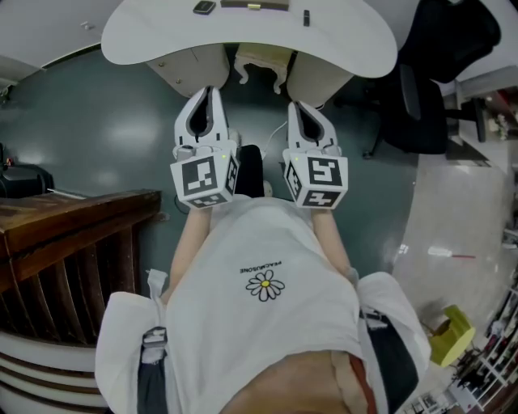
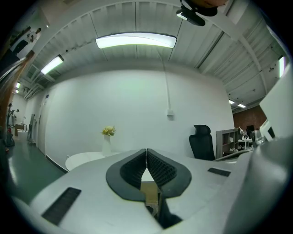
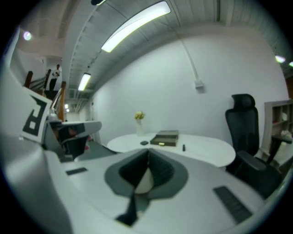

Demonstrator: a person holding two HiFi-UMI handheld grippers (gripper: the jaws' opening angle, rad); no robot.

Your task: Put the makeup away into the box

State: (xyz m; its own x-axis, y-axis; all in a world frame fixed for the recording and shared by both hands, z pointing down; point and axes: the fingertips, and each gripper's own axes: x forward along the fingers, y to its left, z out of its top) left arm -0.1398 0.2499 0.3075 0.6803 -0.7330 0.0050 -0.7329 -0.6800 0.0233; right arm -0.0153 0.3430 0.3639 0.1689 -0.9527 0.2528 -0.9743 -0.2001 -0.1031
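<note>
At the top of the head view stands a white oval table (image 1: 348, 40). On it lie a flat dark box (image 1: 255, 5), a dark compact (image 1: 204, 7) and a small dark stick (image 1: 306, 18). My left gripper (image 1: 209, 91) and right gripper (image 1: 295, 106) are held side by side in front of the person, short of the table, both shut and empty. The right gripper view shows the box (image 3: 165, 138), the compact (image 3: 144, 143) and the stick (image 3: 183, 147) beyond the closed right gripper (image 3: 148, 151). The left gripper (image 2: 146, 151) points nearly level at the table's edge (image 2: 82, 160).
A vase of yellow flowers (image 3: 139, 123) stands at the table's far side. A black office chair (image 1: 425, 97) is at the right, a dark wooden counter (image 1: 73, 234) at the left. A cream stool (image 1: 263, 61) sits under the table. A yellow object (image 1: 450, 335) lies at lower right.
</note>
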